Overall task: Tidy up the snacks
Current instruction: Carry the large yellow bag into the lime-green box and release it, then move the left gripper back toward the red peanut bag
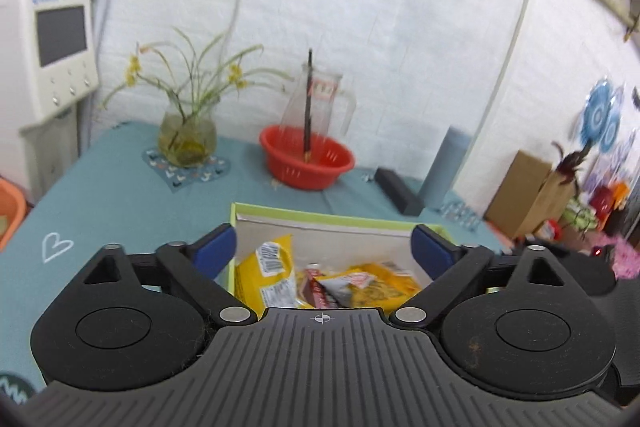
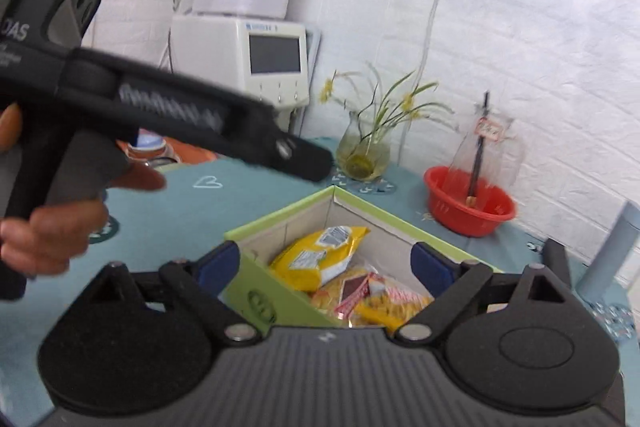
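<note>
An open box with a green rim stands on the teal tablecloth and holds snack packets. Inside lie a yellow packet, small red-and-white packets and another yellow packet. My left gripper hovers over the near side of the box, jaws wide apart, with nothing between the blue pads. My right gripper is open over the box as well and holds nothing. In the right wrist view, a hand holds the left gripper at the upper left.
At the back of the table stand a red basket with a glass jug in it, a glass vase with a plant, a black block and a grey-blue cylinder. A white machine stands left, a cardboard carton right.
</note>
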The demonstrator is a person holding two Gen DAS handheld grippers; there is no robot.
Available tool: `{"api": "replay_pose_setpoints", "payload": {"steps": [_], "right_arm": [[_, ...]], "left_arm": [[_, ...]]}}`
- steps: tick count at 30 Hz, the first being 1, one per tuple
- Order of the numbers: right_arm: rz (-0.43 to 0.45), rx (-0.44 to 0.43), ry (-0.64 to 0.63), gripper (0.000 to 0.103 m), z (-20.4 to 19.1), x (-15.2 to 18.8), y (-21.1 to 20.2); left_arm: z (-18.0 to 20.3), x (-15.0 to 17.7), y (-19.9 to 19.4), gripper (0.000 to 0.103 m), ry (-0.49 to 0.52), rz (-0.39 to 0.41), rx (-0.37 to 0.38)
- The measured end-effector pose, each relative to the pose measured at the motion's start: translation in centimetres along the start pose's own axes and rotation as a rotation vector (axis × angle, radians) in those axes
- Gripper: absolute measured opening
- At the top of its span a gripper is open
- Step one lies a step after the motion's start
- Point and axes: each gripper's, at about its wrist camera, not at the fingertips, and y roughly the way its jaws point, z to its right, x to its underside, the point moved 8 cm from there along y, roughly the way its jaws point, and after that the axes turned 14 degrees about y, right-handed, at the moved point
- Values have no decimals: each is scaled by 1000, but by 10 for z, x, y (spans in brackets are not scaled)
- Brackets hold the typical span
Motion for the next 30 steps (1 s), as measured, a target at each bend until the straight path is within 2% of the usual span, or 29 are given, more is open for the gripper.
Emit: {"api": "replay_pose_setpoints", "payload": {"steps": [2,5,9,12,14,16,19,23,25,28,30], "right_arm": [[19,1,50,92,-2,22,-40],[4,25,141,92,-2,69,-84],[-38,149,264,92,1,142,-132],[-91,190,306,92,2,181,-151],[-101,222,285,92,8,190,-156],[-90,244,267,92,16,192,-158],[-84,250,261,92,34,188,-151],[-119,256,249,92,56,192,-134],[-155,233,231,92,56,195,-125],[-184,168,200,92,42,198,-120],[-178,145,187,93,29,201,-124]], "left_arm": [[17,9,-31,89,-10,31,28],[50,40,-63,90,-33,16,90],[96,103,-79,90,-97,-77,199],[130,151,-81,86,-155,-172,273],[153,169,-77,80,-177,-233,339],[171,176,-73,78,-179,-270,382],[186,172,-64,79,-164,-289,389],[198,177,-42,77,-177,-351,411],[203,185,-33,70,-210,-390,426],[205,189,-24,57,-231,-403,435],[205,190,-27,55,-200,-399,417]]}}
